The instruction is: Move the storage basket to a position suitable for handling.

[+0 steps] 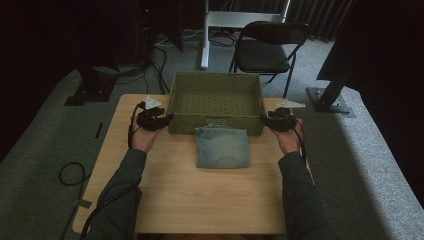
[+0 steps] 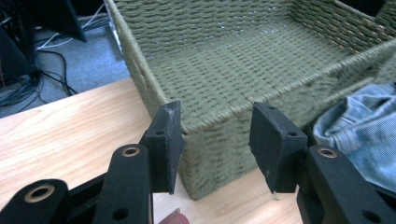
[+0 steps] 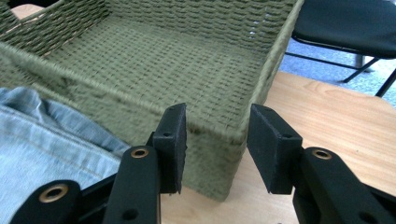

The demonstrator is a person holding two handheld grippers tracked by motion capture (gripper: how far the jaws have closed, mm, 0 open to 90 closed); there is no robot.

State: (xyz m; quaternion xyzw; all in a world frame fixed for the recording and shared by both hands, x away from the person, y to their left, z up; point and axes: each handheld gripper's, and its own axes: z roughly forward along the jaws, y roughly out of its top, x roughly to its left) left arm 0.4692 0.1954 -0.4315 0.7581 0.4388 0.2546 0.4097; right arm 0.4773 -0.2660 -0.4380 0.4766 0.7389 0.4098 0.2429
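An olive woven basket (image 1: 215,80) stands at the far middle of the wooden table (image 1: 210,200), with nothing inside it. Folded blue jeans (image 1: 222,146) lie on the table against its near wall. My left gripper (image 1: 167,119) is at the basket's near-left corner. In the left gripper view its jaws (image 2: 215,135) straddle that corner of the basket (image 2: 243,65) with gaps showing, and the jeans (image 2: 359,130) lie to the right. My right gripper (image 1: 265,120) is at the near-right corner. Its jaws (image 3: 215,135) straddle the basket (image 3: 140,60) there, apart from the weave, beside the jeans (image 3: 46,135).
A black folding chair (image 1: 270,47) stands on the carpet behind the basket. Dark stands and cables (image 1: 70,175) sit on the floor to the left. Bare wood stretches from the jeans to the table's near edge.
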